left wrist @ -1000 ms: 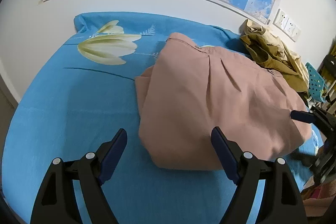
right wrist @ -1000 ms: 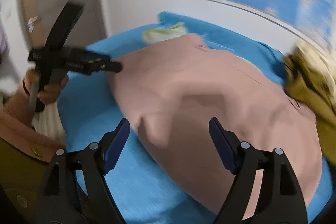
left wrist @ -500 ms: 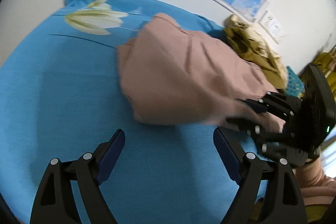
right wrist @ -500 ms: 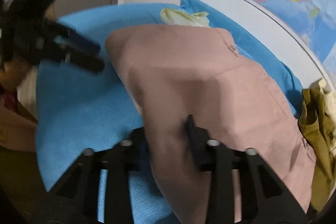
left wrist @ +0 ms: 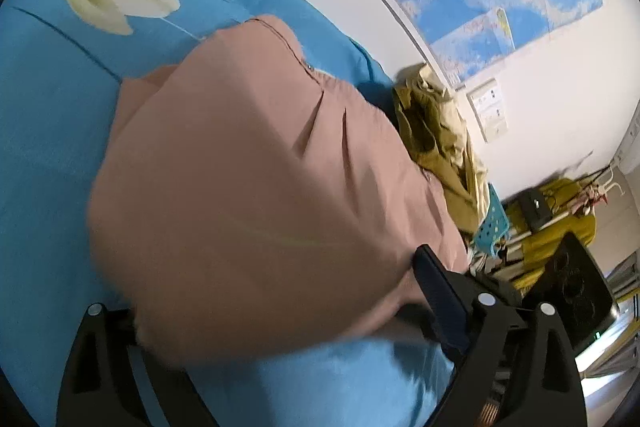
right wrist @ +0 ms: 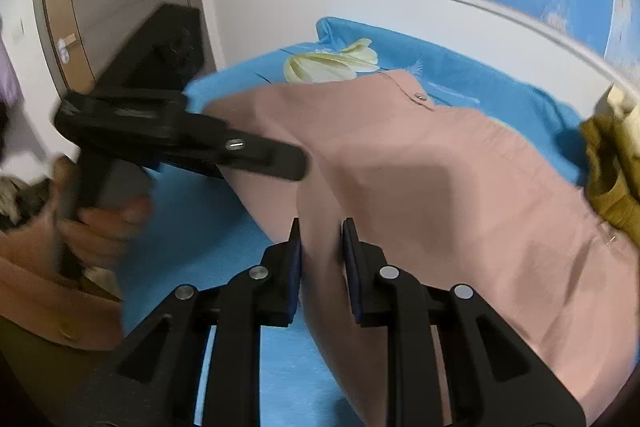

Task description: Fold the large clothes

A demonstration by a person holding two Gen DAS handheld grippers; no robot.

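Pink garment [right wrist: 460, 187] on the blue bed [left wrist: 52, 131], edge pinched in the nearly closed right claw [right wrist: 320, 247], draped over the wide-open left claw [left wrist: 276, 311]; likely to slip free if tugged unevenly.

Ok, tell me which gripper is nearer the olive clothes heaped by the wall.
Right. The right gripper, shut on the pink garment, has the olive clothes off to its right; the left gripper is farther away, at the garment's opposite side.

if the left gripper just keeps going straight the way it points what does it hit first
Most likely the pink garment: its near edge already lies between the left gripper fingers. Depth is blurred, so contact is unclear.
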